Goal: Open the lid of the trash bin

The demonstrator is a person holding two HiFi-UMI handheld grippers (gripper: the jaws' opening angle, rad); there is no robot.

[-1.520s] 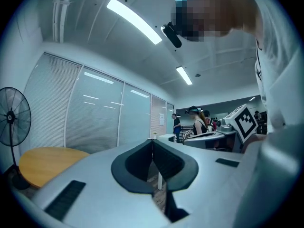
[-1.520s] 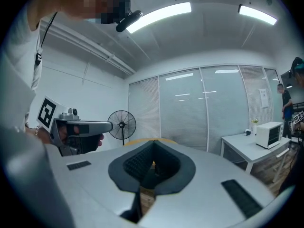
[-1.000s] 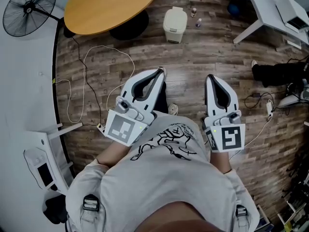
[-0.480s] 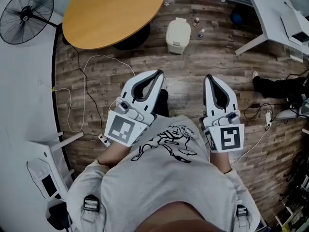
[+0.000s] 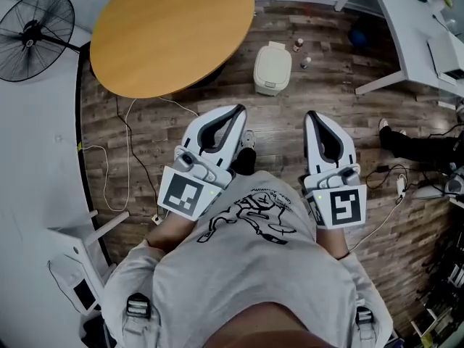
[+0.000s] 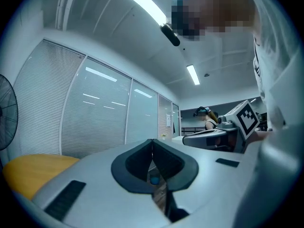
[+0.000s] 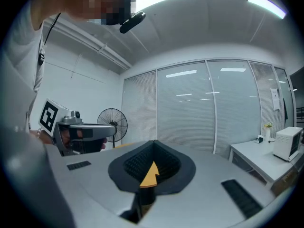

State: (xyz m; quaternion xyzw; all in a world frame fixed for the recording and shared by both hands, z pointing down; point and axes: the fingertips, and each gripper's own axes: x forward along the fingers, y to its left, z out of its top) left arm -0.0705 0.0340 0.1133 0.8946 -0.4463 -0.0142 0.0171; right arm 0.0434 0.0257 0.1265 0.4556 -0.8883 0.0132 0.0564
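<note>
The trash bin (image 5: 272, 68) is small and cream-white, with its lid down, and stands on the wooden floor beside the round table. My left gripper (image 5: 239, 111) and right gripper (image 5: 313, 116) are held side by side in front of the person's chest, pointing forward, well short of the bin. Both are shut with nothing between the jaws. In the left gripper view the left gripper's (image 6: 152, 140) jaws meet, and in the right gripper view the right gripper's (image 7: 154, 142) jaws meet too. Both views look up at walls and ceiling, and the bin is not in them.
A round wooden table (image 5: 170, 31) stands left of the bin and a black fan (image 5: 32, 31) at far left. Two small bottles (image 5: 301, 53) sit just right of the bin. Cables (image 5: 127, 151) trail over the floor at left. White desk legs (image 5: 384, 78) and another person's legs (image 5: 420, 147) are at right.
The bin and table have slid lower and nearer in the head view, as the person has stepped toward them. Both grippers keep the same pose, still shut.
</note>
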